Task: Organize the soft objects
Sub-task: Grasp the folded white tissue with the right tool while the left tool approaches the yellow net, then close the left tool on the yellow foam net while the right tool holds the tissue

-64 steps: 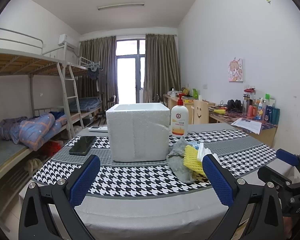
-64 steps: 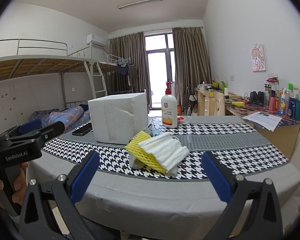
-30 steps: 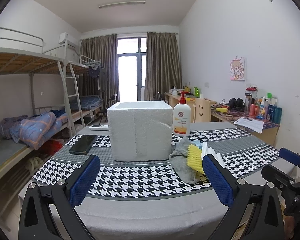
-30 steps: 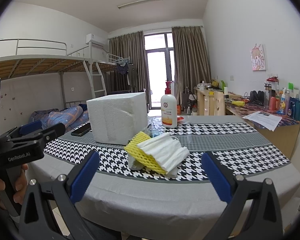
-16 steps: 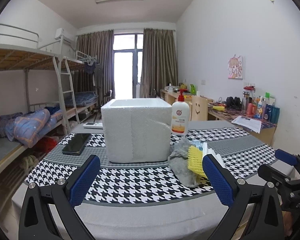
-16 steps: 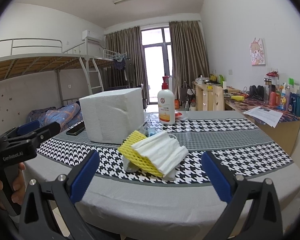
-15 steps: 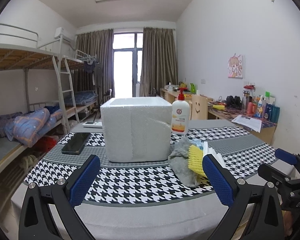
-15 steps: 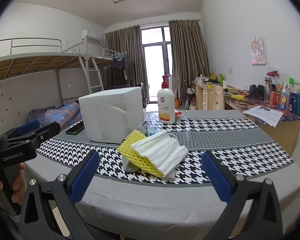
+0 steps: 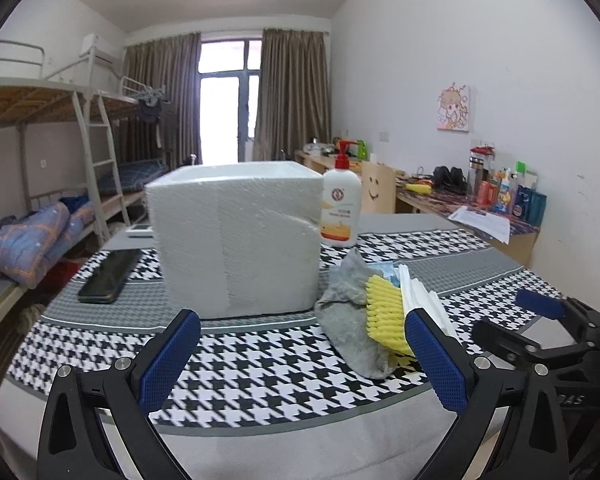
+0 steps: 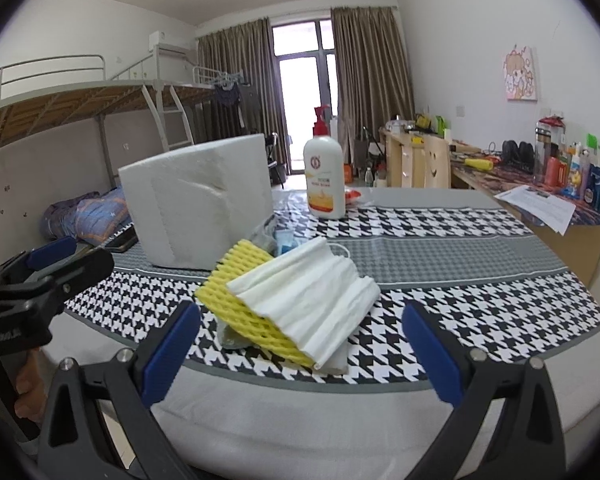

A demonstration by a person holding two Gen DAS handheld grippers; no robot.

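While both grippers hang at the near edge of the desk (image 9: 260, 364), each stands wide with nothing between its blue pads. The left gripper (image 9: 300, 360) faces the white foam box (image 9: 236, 240), which sits upright on the houndstooth cloth (image 10: 480, 312) with its top open. The right gripper (image 10: 300, 352) faces the pile of soft things, which lies on the cloth just right of the box. In that pile a yellow foam net (image 10: 244, 304) leans tilted, and white foam sheets (image 10: 312, 300) rest on top of it, touching it. A grey rag (image 9: 348, 312) lies under and to the left of the net, against the box's lower corner; a blue item (image 10: 286, 238) shows behind the pile, too hidden to identify. In the left view the net (image 9: 384, 312) and the sheets (image 9: 420, 296) sit just behind the gripper's right pad, apart from it. A lotion bottle (image 9: 340, 208) with a red pump stands upright behind the box, near its right corner. A black phone (image 9: 110, 270) lies flat on the cloth to the left of the box. In the right view the left gripper (image 10: 52, 256) shows at the left edge, with a hand (image 10: 28, 392) around its handle.
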